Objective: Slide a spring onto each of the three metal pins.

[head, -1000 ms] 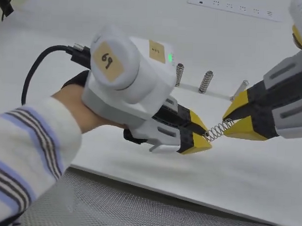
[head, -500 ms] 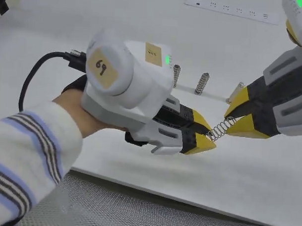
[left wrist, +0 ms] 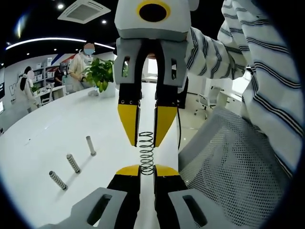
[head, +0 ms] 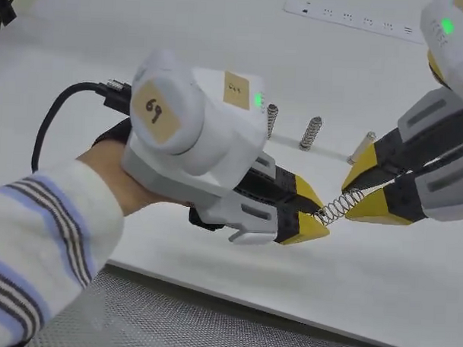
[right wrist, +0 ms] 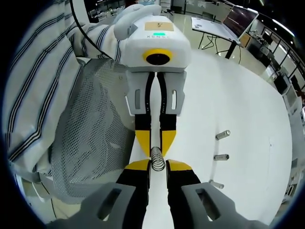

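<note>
**Last spring hanging between both tools, bare pin right behind**

Head view: our left tool (head: 323, 218) is pinched on one end of the spring (head: 338, 205). The right tool (head: 347, 200) is spread loosely round the other end. The coil lies roughly level, tool to tool, above the desk (head: 220, 51) near its front edge. The bare pin (head: 361, 147) stands just beyond the right tool, so that side's closer. The loaded pins (head: 311, 133) sit further left.

Left gripper view: the spring (left wrist: 147, 153) runs straight out into the spread jaws, and there's plenty of open desk around the pins.

Right gripper view: the same coil sits between our tips. We reckon it needs tipping upright over the pin.
</note>
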The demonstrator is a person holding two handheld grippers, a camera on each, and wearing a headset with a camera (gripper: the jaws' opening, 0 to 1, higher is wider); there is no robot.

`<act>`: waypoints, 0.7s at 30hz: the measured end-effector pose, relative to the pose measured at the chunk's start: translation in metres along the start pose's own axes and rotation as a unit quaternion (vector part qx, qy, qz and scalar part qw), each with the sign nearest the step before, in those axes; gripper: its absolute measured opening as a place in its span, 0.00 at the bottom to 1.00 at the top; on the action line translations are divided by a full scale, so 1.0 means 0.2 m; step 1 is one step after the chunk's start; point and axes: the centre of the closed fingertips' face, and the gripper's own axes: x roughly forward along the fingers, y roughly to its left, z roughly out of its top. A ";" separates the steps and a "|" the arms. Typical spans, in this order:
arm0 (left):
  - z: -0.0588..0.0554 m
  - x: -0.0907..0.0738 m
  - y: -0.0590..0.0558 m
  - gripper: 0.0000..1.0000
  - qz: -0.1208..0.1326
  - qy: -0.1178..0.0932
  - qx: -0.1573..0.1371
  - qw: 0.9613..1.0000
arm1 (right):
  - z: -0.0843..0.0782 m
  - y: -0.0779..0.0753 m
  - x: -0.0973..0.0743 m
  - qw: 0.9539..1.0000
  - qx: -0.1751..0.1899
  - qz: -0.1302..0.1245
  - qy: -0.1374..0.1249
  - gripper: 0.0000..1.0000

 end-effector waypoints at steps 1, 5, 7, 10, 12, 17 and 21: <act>0.00 0.00 0.00 0.03 0.000 -0.001 0.000 1.000 | 0.00 0.00 0.00 1.000 -0.001 0.001 -0.001 0.10; 0.04 0.00 0.00 0.03 0.000 -0.017 -0.002 1.000 | 0.01 0.01 0.01 1.000 -0.001 0.005 -0.005 0.12; 0.05 0.00 0.00 0.03 0.000 -0.018 0.000 1.000 | 0.01 0.01 0.02 1.000 -0.003 0.004 -0.003 0.12; 0.07 0.00 -0.01 0.03 -0.001 -0.020 0.002 1.000 | 0.01 0.01 0.02 1.000 -0.002 0.003 -0.003 0.12; 0.07 0.00 -0.01 0.03 -0.001 -0.021 0.004 1.000 | 0.01 0.01 0.02 1.000 -0.003 0.003 -0.004 0.11; 0.08 0.00 -0.01 0.03 -0.001 -0.023 0.005 1.000 | 0.01 0.02 0.02 1.000 -0.004 0.004 -0.001 0.10; 0.08 0.00 -0.01 0.03 -0.001 -0.020 0.005 1.000 | 0.01 0.02 0.03 1.000 -0.007 0.006 0.001 0.09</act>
